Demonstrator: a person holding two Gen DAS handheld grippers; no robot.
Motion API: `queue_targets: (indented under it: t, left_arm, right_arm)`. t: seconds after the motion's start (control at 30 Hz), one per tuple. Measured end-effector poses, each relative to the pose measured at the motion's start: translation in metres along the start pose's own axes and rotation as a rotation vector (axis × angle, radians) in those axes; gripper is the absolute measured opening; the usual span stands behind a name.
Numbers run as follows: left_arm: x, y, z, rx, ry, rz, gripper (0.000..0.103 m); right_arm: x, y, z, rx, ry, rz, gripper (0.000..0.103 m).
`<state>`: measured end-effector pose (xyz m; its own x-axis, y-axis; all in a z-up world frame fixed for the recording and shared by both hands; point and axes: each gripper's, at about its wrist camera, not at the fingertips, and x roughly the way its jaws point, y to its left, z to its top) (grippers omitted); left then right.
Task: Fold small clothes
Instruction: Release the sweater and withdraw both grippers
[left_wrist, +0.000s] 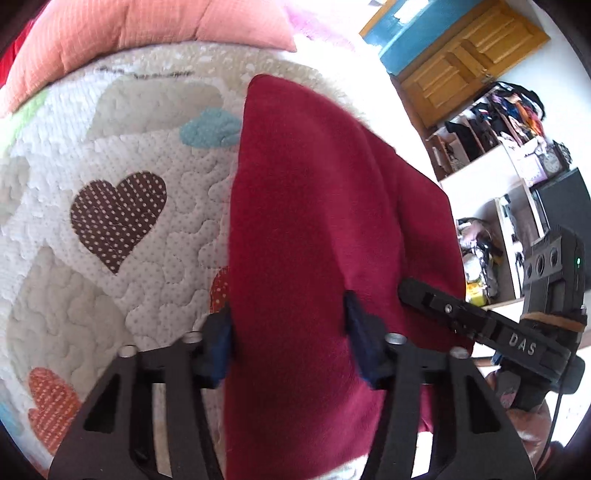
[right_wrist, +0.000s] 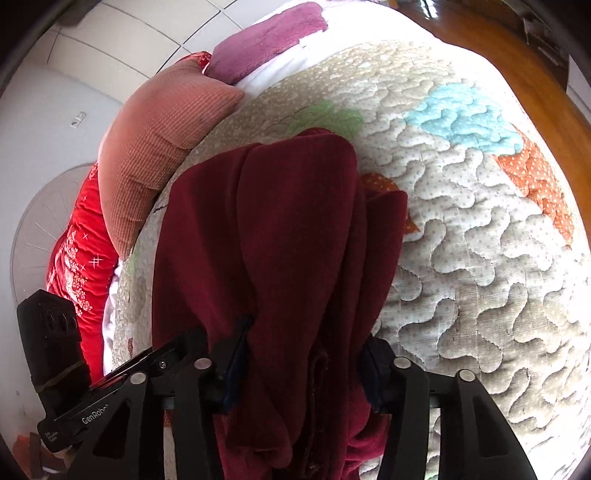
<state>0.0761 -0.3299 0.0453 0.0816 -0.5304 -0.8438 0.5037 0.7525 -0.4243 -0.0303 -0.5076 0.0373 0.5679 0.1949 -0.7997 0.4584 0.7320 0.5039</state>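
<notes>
A dark red fleece garment (left_wrist: 314, 206) lies stretched over a quilted bed cover (left_wrist: 122, 147) with heart patches. My left gripper (left_wrist: 291, 332) has its blue-padded fingers on either side of the near edge of the cloth, shut on a thick fold. In the right wrist view the same garment (right_wrist: 280, 229) hangs bunched between the fingers of my right gripper (right_wrist: 306, 354), which is shut on it. The right gripper also shows in the left wrist view (left_wrist: 480, 321), at the garment's right edge. The left gripper shows in the right wrist view (right_wrist: 110, 387) at the lower left.
An orange ribbed pillow (left_wrist: 122, 33) lies at the head of the bed, with a purple blanket (right_wrist: 266, 37) and a red patterned blanket (right_wrist: 81, 258) beside it. Cluttered shelves (left_wrist: 498, 122) and a wooden door (left_wrist: 461, 55) stand beyond the bed. A wooden bed frame (right_wrist: 517, 62) borders the quilt.
</notes>
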Motion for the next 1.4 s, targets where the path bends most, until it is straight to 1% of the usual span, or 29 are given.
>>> queue_targets:
  t: [0.03,0.17,0.27,0.33,0.43,0.5,0.53,0.57,0.63,0.7,0.77,0.83,0.9,0.97,1.07,1.13,1.23,1.4]
  left_arm:
    - [-0.006,-0.002,-0.001,0.010,-0.001,0.000,0.044]
    - [-0.039,-0.002,-0.018,0.031,-0.017,-0.002,0.043]
    - [-0.068,0.009,-0.041,0.024,-0.016,-0.008,0.043]
    - [-0.085,0.014,-0.063,0.026,-0.003,0.005,0.043]
    - [-0.095,0.022,-0.100,0.004,0.041,0.036,0.043]
    - [-0.091,0.029,-0.123,-0.017,0.085,0.066,0.043]
    - [-0.086,0.032,-0.132,-0.016,0.101,0.088,0.044]
    - [-0.085,0.034,-0.139,-0.017,0.108,0.103,0.046]
    - [-0.091,0.033,-0.142,-0.020,0.083,0.113,0.049]
    - [-0.099,0.028,-0.140,-0.010,0.077,0.165,0.051]
    - [-0.105,0.025,-0.137,-0.001,0.074,0.196,0.051]
    - [-0.112,0.024,-0.134,-0.004,0.070,0.237,0.053]
    - [-0.115,0.029,-0.133,-0.013,0.058,0.259,0.053]
    - [-0.119,0.036,-0.136,-0.024,0.056,0.277,0.053]
    - [-0.122,0.043,-0.140,-0.041,0.058,0.290,0.053]
    - [-0.126,0.046,-0.141,-0.041,0.055,0.301,0.053]
    - [-0.133,0.045,-0.143,-0.035,0.043,0.315,0.053]
    - [-0.151,0.040,-0.141,-0.024,-0.006,0.332,0.053]
  right_arm:
    - [-0.004,0.005,-0.001,-0.006,-0.003,0.014,0.044]
    - [-0.023,0.031,-0.019,-0.029,-0.003,0.050,0.044]
    - [-0.033,0.045,-0.046,-0.015,0.033,0.100,0.044]
    - [-0.032,0.055,-0.069,-0.022,0.076,0.107,0.044]
    - [-0.020,0.060,-0.103,-0.023,0.152,0.087,0.045]
    - [-0.006,0.057,-0.122,-0.031,0.232,0.022,0.046]
    - [-0.003,0.055,-0.128,-0.039,0.254,-0.010,0.047]
    - [-0.006,0.055,-0.131,-0.048,0.247,-0.018,0.047]
    - [-0.024,0.062,-0.133,-0.097,0.210,-0.048,0.047]
    - [-0.045,0.073,-0.132,-0.156,0.167,-0.070,0.047]
    - [-0.058,0.087,-0.132,-0.214,0.137,-0.049,0.047]
    - [-0.060,0.104,-0.136,-0.306,0.135,-0.047,0.044]
    - [-0.052,0.120,-0.140,-0.390,0.148,-0.064,0.039]
    - [-0.038,0.127,-0.146,-0.424,0.161,-0.080,0.038]
    - [-0.001,0.115,-0.158,-0.420,0.244,-0.184,0.038]
    - [0.014,0.111,-0.162,-0.396,0.254,-0.200,0.038]
    - [0.008,0.122,-0.157,-0.398,0.250,-0.203,0.038]
    - [-0.029,0.126,-0.153,-0.340,0.188,-0.177,0.037]
